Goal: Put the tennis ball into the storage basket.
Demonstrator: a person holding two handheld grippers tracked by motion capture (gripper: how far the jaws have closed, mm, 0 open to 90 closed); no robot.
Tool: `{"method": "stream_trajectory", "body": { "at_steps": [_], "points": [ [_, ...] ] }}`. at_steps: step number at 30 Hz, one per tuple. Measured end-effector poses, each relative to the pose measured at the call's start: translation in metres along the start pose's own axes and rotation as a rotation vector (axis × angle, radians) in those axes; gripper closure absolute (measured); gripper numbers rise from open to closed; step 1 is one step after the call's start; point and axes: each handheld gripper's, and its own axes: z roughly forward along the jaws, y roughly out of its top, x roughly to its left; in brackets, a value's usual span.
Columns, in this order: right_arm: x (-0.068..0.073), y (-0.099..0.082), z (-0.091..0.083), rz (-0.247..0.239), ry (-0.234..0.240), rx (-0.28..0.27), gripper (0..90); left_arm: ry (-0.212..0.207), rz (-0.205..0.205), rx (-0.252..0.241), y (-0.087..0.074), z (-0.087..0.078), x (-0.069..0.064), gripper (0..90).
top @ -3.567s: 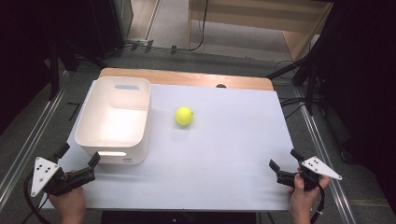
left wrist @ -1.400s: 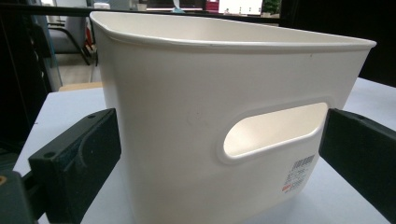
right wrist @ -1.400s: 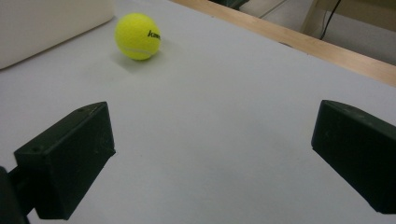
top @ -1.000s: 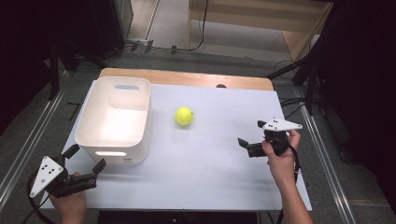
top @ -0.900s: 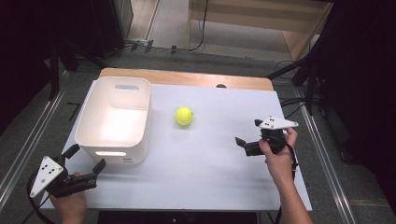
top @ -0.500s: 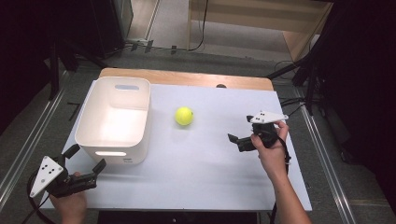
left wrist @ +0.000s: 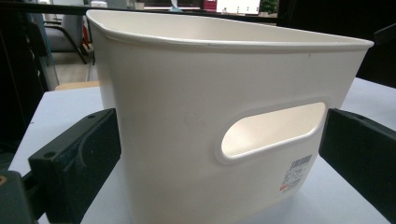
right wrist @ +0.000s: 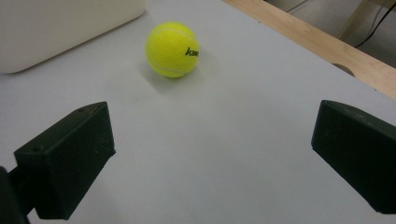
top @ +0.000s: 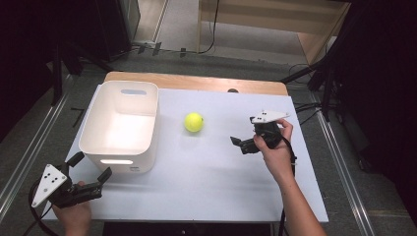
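Ahead of the right gripper (top: 239, 143), a yellow tennis ball (top: 193, 122) is sitting on the white table (top: 206, 182), apart from the jaws, which are standing wide and holding nothing. Beyond the ball, a white bin (top: 121, 125) is resting. Facing the bin's handle side, the left gripper (top: 91, 166) is hovering near it, its jaws spread wide and gripping nothing.

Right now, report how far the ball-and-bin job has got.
Done: nothing; the tennis ball lies on the table, outside the white bin. In hand: the right gripper, open, points at the ball. The left gripper, open, faces the bin. Left: grasping the ball.
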Motion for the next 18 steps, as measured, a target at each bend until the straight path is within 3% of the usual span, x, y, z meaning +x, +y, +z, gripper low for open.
{"method": "stream_trajectory", "body": {
  "at_steps": [18],
  "points": [
    [0.007,0.028,0.021,-0.022,0.038,0.037,0.0,-0.006,-0.004,0.001,0.0,-0.001,0.001,0.0]
  ]
}}
